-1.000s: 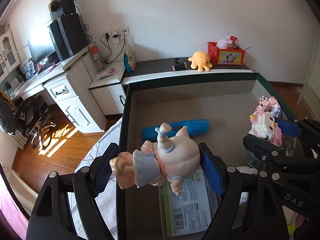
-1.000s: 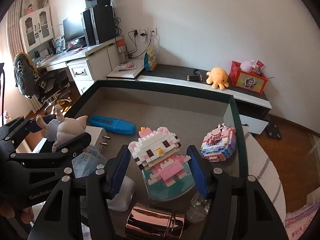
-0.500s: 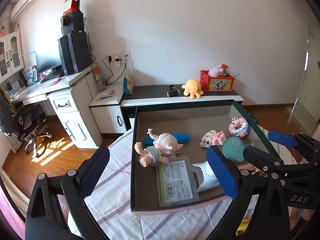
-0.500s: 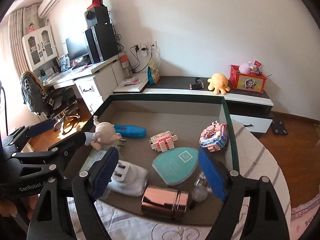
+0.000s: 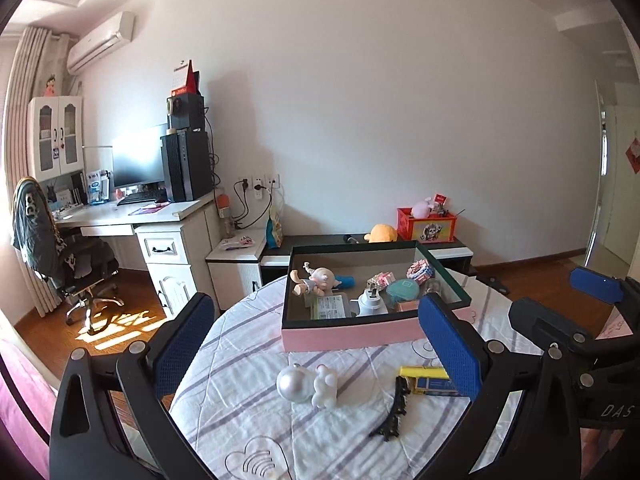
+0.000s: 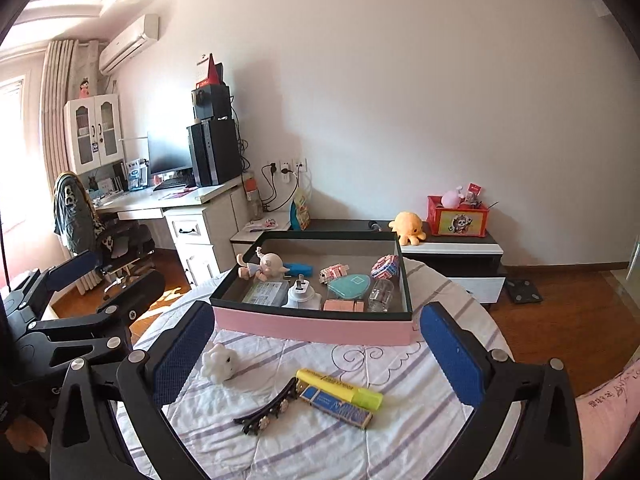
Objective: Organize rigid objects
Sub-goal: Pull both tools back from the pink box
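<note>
Astronaut figure [image 5: 306, 386] lies on the counter [image 5: 240, 400] between the left gripper [image 5: 316, 344]'s released jaws; right gripper [image 6: 316, 350] likewise released, empty.

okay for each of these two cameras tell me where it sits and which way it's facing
Left wrist: on the left gripper, open, facing the pink tray and astronaut figure; the right gripper shows at right.
Right wrist: on the right gripper, open, facing the yellow highlighter and hair clip; the left gripper shows at left.
Shared: tray, clip, highlighter.
</note>
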Demonstrator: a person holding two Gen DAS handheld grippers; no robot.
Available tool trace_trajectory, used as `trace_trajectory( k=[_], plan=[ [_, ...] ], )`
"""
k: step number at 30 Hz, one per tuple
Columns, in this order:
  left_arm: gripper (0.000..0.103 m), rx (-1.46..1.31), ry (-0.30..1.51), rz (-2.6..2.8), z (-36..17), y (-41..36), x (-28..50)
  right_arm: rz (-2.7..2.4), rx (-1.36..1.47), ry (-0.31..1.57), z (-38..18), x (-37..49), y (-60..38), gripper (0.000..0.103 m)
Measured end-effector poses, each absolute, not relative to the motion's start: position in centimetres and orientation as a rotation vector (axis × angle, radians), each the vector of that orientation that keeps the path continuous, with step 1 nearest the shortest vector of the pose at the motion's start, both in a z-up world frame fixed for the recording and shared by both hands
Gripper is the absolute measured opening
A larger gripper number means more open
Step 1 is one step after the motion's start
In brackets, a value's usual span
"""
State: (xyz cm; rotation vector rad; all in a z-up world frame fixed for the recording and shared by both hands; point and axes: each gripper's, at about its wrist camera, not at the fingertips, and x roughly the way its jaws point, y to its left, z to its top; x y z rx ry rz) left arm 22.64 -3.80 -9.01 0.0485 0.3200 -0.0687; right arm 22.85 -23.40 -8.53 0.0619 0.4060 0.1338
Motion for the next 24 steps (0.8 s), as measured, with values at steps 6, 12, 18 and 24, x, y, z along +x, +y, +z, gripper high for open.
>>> trace_trajectory(
  k=[6,12,18,24],
  plan=[
    [0.103,0.048,0.272,-0.069,-8.3,-4.0,17.7,0.083,0.080,0.349,-7.9,17.0,-23.8,0.103],
    [0.103,0.029,0.261,-0.051,-8.0,-4.0,15.1,0.058,0.080,0.321,-7.2,14.0,-23.9,0.103],
    [0.103,0.018,0.239,-0.045,-7.6,-3.6,13.8,0.045,0.069,0.301,-6.6,12.6,-23.8,0.103],
    [0.103,0.032,0.230,-0.036,-7.4,-3.7,13.3,0.047,0.070,0.292,-6.5,11.8,-23.7,0.103]
  ],
)
